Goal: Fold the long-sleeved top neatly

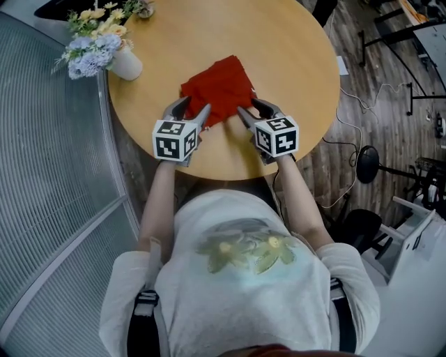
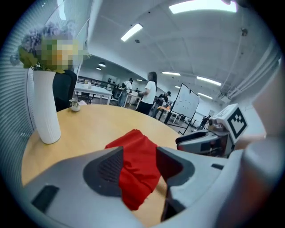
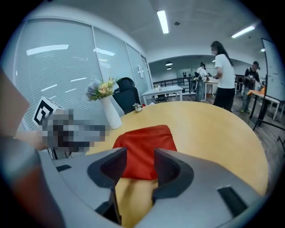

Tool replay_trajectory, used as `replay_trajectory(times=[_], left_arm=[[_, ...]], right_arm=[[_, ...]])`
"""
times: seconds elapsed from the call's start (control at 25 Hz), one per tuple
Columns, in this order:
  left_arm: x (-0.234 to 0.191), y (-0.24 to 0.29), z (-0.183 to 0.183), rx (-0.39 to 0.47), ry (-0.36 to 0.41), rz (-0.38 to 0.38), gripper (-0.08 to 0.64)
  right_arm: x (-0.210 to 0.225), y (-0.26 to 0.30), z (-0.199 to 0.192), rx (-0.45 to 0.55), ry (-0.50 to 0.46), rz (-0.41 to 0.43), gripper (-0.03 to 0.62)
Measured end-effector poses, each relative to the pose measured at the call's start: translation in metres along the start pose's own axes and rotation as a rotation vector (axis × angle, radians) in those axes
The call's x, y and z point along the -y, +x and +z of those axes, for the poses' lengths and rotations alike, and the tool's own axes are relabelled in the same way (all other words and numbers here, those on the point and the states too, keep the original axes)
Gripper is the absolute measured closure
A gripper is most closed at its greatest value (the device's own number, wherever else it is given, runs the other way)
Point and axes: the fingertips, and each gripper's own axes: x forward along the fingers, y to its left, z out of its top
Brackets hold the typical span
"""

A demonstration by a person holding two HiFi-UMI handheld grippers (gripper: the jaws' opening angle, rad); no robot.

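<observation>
Left claw (image 1: pixel 195 106), right claw (image 1: pixel 249 106) agape by red top (image 1: pixel 219 85)

The top (image 1: pixel 219 87) is soft, matt red cloth; the table (image 1: pixel 293 63) is smooth light wood

From the head view, cannot see the near hem of the red top (image 1: pixel 219 87), covered by the jaws of the left tongs (image 1: pixel 198 103) and the right tongs (image 1: pixel 247 104). Loses the far rim of the worktop (image 1: pixel 293 63) past the upper edge, and with it part of a small thing (image 1: pixel 144 8) beside the flowers (image 1: pixel 94 35), too small to name.

In the left gripper view, cannot read the blooms above the vase (image 2: pixel 44 111) through a mosaic patch, nor follow the top's lower fold behind the jaws.

In the right gripper view, cannot make out much of the left tongs under another patch. Cannot tell the distant people (image 3: pixel 221 75) apart.
</observation>
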Motion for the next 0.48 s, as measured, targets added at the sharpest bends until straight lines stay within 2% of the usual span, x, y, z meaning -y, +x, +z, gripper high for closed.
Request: replay_trajectory(times=[0.2,0.32,0.4,0.48], left_arm=[[0.022,-0.022,0.001,0.035,-0.001,0.036,0.35],[0.035,-0.032,-0.002,0.05,0.003,0.048,0.37],[0.042,-0.038,-0.002,0.062,0.001,0.05,0.382],[0.048,-0.044,-0.001,0.073,0.004,0.077,0.435]], right_arm=[[-0.018,-0.029,0.004,0.087,0.044,-0.005,0.402],[-0.022,-0.043,-0.002,0.112,0.039,-0.037,0.505],[-0.025,-0.05,-0.004,0.125,0.031,-0.061,0.534],[-0.031,-0.058,-0.005,0.143,0.027,-0.065,0.554]])
